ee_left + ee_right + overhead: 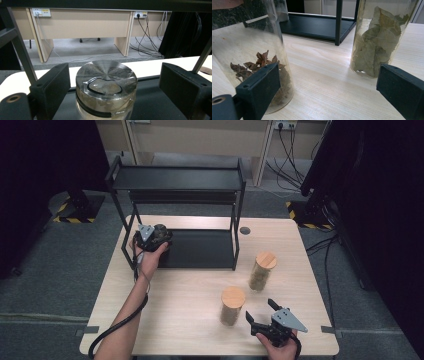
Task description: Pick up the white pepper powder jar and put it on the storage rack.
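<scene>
A clear jar with a shiny lid [106, 80] stands on the lower shelf [155, 105] of a black rack [200, 250]. My left gripper [116, 85] is open around it, with a gap on each side of the lid. From above, that gripper [159, 237] sits at the shelf's left end and covers the jar. My right gripper [260, 311] rests open near the table's front edge with nothing between its fingers. Just ahead of the right gripper [329, 85] stand a star anise jar [262, 67] on the left and a bay leaf jar [377, 42] on the right.
Both wooden-lidded jars stand on the light wooden table [175, 310], one near the front [233, 305] and one farther back right [263, 270]. The rack's upper shelf [177, 179] overhangs the lower one, and its posts [235, 235] edge the opening. A cable hole [244, 230] lies behind.
</scene>
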`<state>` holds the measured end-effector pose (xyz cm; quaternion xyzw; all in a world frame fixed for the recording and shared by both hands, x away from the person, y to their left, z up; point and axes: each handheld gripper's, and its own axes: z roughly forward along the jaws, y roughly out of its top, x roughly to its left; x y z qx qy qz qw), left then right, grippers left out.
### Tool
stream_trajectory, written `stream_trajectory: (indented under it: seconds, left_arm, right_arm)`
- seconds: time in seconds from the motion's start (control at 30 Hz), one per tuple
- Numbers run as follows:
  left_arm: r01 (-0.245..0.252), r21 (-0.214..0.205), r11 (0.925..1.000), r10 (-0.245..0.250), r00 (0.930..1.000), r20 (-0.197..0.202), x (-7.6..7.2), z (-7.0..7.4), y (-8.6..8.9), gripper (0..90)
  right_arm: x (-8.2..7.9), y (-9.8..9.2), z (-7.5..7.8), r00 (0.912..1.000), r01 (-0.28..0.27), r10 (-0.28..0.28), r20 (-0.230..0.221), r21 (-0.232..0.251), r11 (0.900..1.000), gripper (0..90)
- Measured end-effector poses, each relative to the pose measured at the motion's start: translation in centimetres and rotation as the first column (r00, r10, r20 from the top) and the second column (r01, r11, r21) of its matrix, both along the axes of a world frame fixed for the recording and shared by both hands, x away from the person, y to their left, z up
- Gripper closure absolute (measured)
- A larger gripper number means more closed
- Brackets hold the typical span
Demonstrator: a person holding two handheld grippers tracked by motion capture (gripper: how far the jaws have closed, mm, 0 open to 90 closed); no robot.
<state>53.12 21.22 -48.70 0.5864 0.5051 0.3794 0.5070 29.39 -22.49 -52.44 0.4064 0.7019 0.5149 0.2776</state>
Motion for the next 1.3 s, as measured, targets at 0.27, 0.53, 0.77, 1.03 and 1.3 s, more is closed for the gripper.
stream_trajectory:
  seconds: [0.27, 0.53, 0.77, 1.03, 1.3]
  left_arm:
    - [0.003, 0.007, 1.0, -0.003, 1.0, -0.003, -0.9, 0.7, 0.2, 9.9]
    - [0.026, -0.001, 0.9997, -0.026, 0.9996, -0.013, -2.1, 1.3, 0.0, 9.4]
    - [0.045, -0.001, 0.999, -0.045, 0.9989, -0.011, -2.9, 1.6, -0.4, 9.1]
    - [0.052, -0.002, 0.9986, -0.052, 0.9986, -0.002, -3.5, 1.9, -0.7, 9.2]
    - [0.057, -0.003, 0.9984, -0.057, 0.9984, 0.001, -4.2, 1.8, -0.7, 9.3]
  right_arm:
    - [0.0, 0.0, 0.0, 1.0, 0.001, -0.001, 0.0, 0.002, 1.0, 5.5]
    - [0.0, 0.0, 0.0, 1.0, 0.001, -0.001, -0.002, 0.001, 1.0, 5.5]
    - [0.0, 0.0, 0.0, 1.0, 0.002, -0.002, -0.002, 0.0, 1.0, 5.5]
    - [0.0, 0.0, 0.0, 1.0, 0.001, -0.001, -0.001, 0.0, 1.0, 5.5]
    - [0.0, 0.0, 0.0, 1.0, 0.001, -0.001, -0.001, 0.001, 1.0, 5.5]
